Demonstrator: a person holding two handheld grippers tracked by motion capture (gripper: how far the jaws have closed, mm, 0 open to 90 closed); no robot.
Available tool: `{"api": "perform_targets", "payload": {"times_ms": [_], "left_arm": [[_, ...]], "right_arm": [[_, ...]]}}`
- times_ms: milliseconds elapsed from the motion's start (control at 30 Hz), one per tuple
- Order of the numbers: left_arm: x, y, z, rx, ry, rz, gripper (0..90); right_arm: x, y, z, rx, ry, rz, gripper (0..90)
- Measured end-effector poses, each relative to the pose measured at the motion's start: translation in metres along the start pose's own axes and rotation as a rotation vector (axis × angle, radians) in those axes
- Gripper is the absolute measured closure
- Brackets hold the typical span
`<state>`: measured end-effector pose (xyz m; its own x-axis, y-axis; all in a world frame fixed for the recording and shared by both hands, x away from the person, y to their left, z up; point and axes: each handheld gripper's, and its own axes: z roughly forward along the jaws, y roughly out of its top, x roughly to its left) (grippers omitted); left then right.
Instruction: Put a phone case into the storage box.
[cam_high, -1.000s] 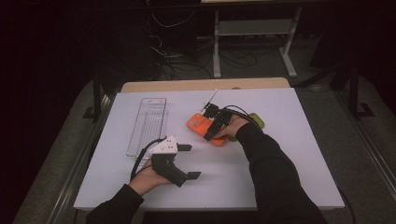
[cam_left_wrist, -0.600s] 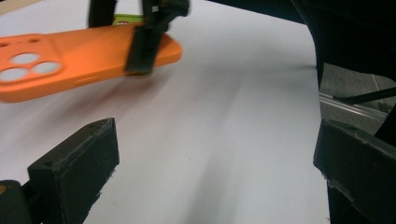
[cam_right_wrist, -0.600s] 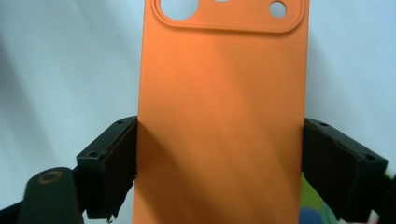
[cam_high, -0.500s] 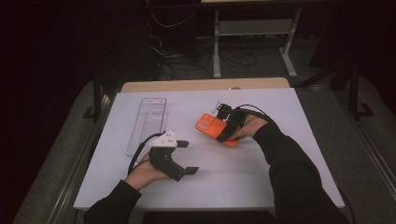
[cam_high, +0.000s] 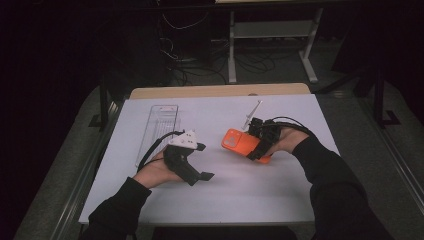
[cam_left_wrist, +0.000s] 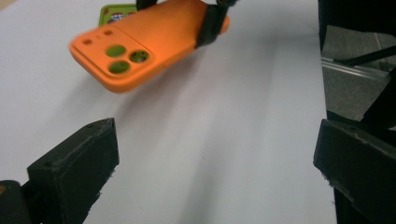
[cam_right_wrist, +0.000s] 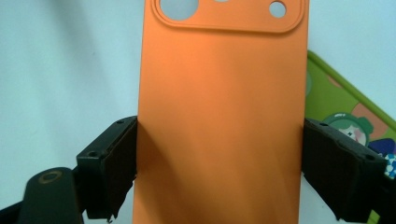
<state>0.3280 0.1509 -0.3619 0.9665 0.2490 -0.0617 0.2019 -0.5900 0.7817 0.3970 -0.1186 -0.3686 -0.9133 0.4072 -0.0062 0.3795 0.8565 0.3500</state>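
A white sheet (cam_high: 240, 195) covers the table, and the room behind is dark, with cables and a metal stand (cam_high: 272, 30) on the floor. A clear tray (cam_high: 161, 120) lies toward the far left. The left gripper (cam_high: 200, 161) hangs empty, jaws wide apart. To its right, the right gripper (cam_high: 256, 145) clamps the orange case (cam_high: 240, 142) by its long edges, raised off the sheet. A green case (cam_right_wrist: 336, 100) lies beneath it.

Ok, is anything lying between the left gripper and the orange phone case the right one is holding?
No. In the high view, bare white table separates the left gripper from the orange phone case. The left gripper view shows the same open stretch.
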Motion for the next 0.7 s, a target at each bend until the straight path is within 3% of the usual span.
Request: {"api": "perform_targets", "payload": {"times_ms": [300, 600, 700], "left_arm": [[0.009, 0.013, 0.003, 0.044, -0.016, 0.076, 0.0], [0.019, 0.017, 0.003, 0.057, -0.047, 0.098, 0.0], [0.021, 0.017, 0.005, 0.082, -0.055, 0.11, 0.0]], "right_arm": [[0.014, -0.004, 0.0, 0.047, 0.01, -0.058, 15.2], [0.027, -0.002, 0.0, 0.061, 0.036, -0.116, 15.2], [0.032, 0.0, 0.0, 0.063, 0.045, -0.138, 15.2]]}}
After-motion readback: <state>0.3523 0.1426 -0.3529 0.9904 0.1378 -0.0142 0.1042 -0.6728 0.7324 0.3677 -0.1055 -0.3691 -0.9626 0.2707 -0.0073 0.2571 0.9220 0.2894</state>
